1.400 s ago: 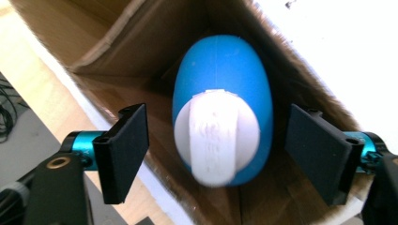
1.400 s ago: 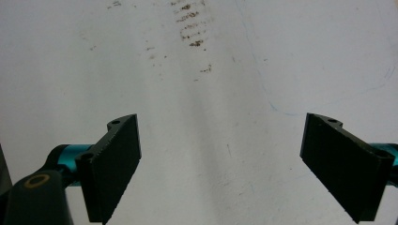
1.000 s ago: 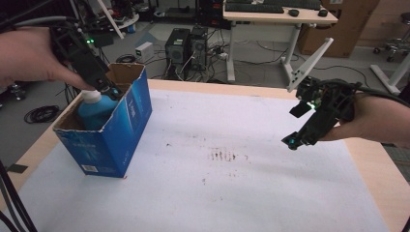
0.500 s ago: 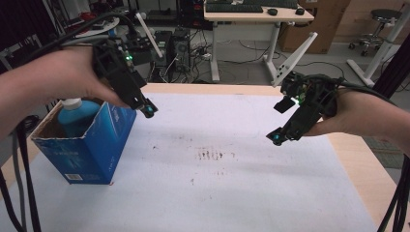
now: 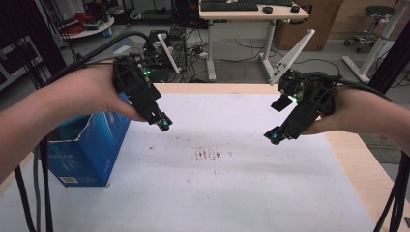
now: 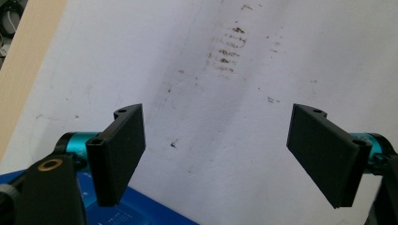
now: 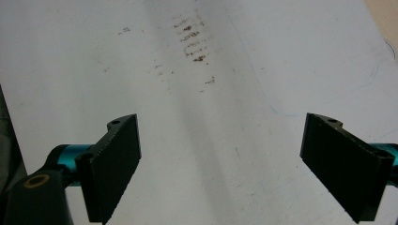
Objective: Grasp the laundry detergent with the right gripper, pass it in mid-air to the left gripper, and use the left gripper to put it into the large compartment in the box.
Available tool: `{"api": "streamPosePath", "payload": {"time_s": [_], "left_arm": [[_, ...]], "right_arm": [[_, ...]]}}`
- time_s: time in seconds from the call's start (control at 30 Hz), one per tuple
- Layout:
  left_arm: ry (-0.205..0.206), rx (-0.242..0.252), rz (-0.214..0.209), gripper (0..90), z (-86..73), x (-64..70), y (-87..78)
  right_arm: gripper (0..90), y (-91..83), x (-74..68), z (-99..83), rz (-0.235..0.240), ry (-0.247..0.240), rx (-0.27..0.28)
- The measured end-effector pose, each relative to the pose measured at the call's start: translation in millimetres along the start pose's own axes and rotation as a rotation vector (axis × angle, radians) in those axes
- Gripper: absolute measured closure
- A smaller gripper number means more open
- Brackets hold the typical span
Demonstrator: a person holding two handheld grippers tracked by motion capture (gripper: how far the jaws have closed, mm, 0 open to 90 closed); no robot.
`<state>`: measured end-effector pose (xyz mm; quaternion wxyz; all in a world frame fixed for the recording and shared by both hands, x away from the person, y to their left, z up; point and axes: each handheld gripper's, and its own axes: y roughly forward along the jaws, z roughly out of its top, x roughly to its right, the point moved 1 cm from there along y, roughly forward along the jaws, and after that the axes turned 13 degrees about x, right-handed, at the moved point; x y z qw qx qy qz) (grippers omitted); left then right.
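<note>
Two claws hang empty over the bench now, both with jaws spread wide. My left claw [image 5: 163, 124] sits just past the right edge of the open blue cardboard box [image 5: 89, 147]; a second ago it was down at the box mouth beside the blue bottle with the white cap, and half a second ago it had already lifted clear. In the left gripper view a blue corner of the box [image 6: 136, 213] shows at the bottom, with nothing between the jaws but the white sheet covering the bench [image 5: 232, 193] and the patch of brown smudges [image 6: 227, 49] on it. The box stands upright at the left side of the sheet; from the high view I cannot see into it now, as my left forearm covers part of its top, so I cannot tell where the bottle lies.

My right claw [image 5: 274, 137] hovers above the right half of the sheet, tilted down toward the middle, in nearly the same pose as in both earlier frames. The brown smudges [image 5: 209, 154] lie between the two claws, nearer the person's side. Bare wooden bench edge [image 5: 353, 159] shows to the right of the sheet.
</note>
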<state>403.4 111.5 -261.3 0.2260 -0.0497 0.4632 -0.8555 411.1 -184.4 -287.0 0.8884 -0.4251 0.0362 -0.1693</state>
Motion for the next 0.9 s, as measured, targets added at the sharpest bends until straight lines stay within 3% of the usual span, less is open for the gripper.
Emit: {"api": "streamPosePath", "payload": {"time_s": [0.9], "left_arm": [[-0.008,-0.007,-0.005,20.0,-0.3,-0.6,6.9]], "right_arm": [[11.9,-1.4,-0.6,-0.9,-0.006,-0.009,0.0]]}}
